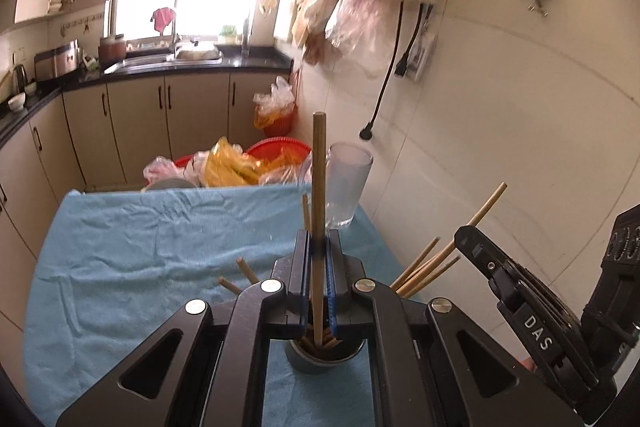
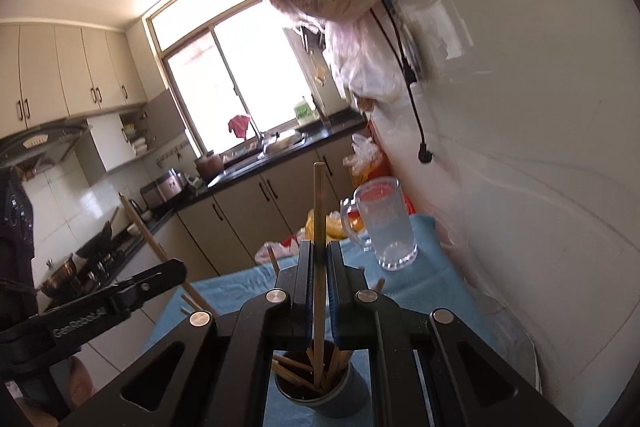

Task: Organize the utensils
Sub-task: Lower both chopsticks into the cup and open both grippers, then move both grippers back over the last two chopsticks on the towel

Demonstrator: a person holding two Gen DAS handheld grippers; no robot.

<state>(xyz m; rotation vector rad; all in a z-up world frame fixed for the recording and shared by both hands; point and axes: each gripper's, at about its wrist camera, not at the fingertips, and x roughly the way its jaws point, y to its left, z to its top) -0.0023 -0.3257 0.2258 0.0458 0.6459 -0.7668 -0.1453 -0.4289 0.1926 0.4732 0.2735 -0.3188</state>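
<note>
1. The left hand-held gripper (image 1: 319, 259) is closed on a single chopstick (image 1: 319, 203), which it holds upright with the lower end inside the grey holder cup (image 1: 326, 361) directly below; the steep grip suits either drawing the stick straight out or dropping it in, and I cannot tell which
2. The other chopsticks (image 1: 432, 263) fan outward from the same cup, leaning toward the wall, so a vertical hold keeps the gripped one clear of them
3. The blue towel (image 1: 140, 247) covers the tabletop under the cup, probably to stop things sliding
4. The right hand-held gripper (image 2: 319, 263) is likewise clamped on its own chopstick (image 2: 319, 211), upright, its foot down in the cup (image 2: 320, 393) among the leaning sticks
5. Both grippers work over one cup from different sides, each appearing as a dark body at the edge of the other's view
6. The left wrist view shows the towel's full spread and the red baskets with bags (image 1: 248, 163) beyond the tabletop's far edge; the cup's inside is mostly hidden behind the fingers
7. The right wrist view looks down into the cup, showing sticks crossed inside it, and shows the glass mug (image 2: 386, 227) with its handle, standing empty on the towel near the wall – a likely sorting destination, though that is a guess
</note>
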